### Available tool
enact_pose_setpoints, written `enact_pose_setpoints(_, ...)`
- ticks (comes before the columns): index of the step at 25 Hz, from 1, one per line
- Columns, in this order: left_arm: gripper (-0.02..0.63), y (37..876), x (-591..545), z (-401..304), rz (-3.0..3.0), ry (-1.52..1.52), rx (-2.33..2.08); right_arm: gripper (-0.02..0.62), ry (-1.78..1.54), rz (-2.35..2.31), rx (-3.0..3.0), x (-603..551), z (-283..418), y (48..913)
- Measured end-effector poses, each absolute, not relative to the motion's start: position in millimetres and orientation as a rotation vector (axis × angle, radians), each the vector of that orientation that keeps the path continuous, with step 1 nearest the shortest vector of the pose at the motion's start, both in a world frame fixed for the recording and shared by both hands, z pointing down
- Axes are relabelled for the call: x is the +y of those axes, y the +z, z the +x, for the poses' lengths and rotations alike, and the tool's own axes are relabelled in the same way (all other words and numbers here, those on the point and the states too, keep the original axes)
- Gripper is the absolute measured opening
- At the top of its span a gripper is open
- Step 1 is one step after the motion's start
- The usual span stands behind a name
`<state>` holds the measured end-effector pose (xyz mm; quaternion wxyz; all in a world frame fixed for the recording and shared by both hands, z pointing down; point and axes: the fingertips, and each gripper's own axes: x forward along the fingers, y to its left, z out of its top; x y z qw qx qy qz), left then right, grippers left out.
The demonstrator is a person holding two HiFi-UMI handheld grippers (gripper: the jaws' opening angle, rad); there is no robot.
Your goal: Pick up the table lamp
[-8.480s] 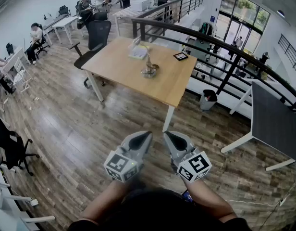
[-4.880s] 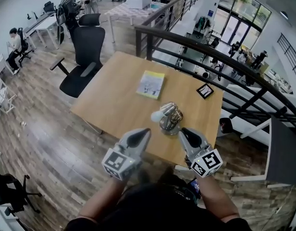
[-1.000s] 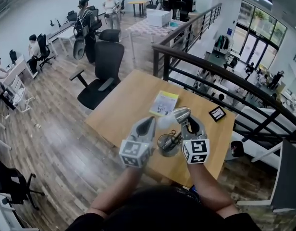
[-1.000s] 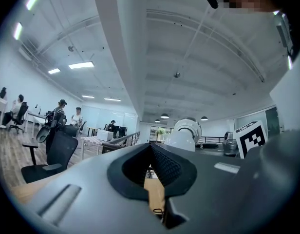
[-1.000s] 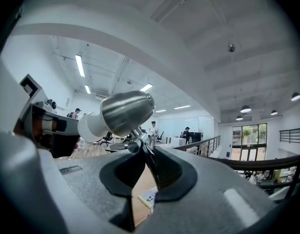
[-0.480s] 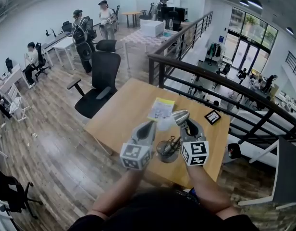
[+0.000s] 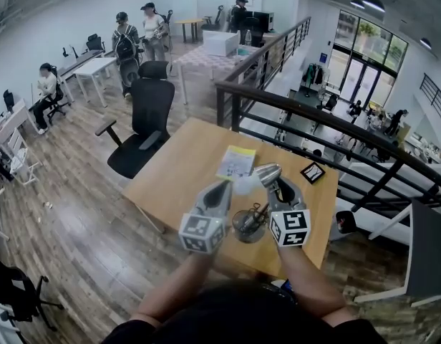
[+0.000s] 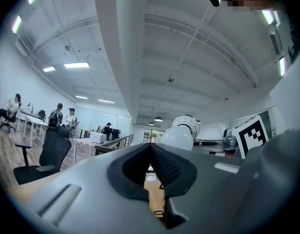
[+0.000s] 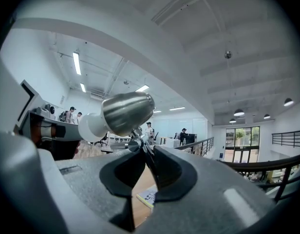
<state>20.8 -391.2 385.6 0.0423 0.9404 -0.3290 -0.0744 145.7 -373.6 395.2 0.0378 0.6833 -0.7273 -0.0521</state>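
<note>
The counter [image 7: 181, 167] is a rectangular top of light brown wood, mostly bare. A thin booklet with a yellow and white cover [image 7: 236, 162] lies flat on it, near the middle of the far half. To the right of the booklet, close to the counter's far right edge, lies a small black square plaque with a pale face [image 7: 313, 172], well apart from the booklet and turned cornerwise. On the near side of the booklet, the round wire base of the silver metal table lamp [image 7: 248, 224] shows over the wood; whether it touches the counter cannot be told.
</note>
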Motion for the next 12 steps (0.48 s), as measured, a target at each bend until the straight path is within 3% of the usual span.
enact_pose_setpoints(12,0.002,383.9,-387.7,31.0,2.874,-0.219,-0.973,0.058,-0.15,2.104,-2.201,-368.8,154.1,398.2)
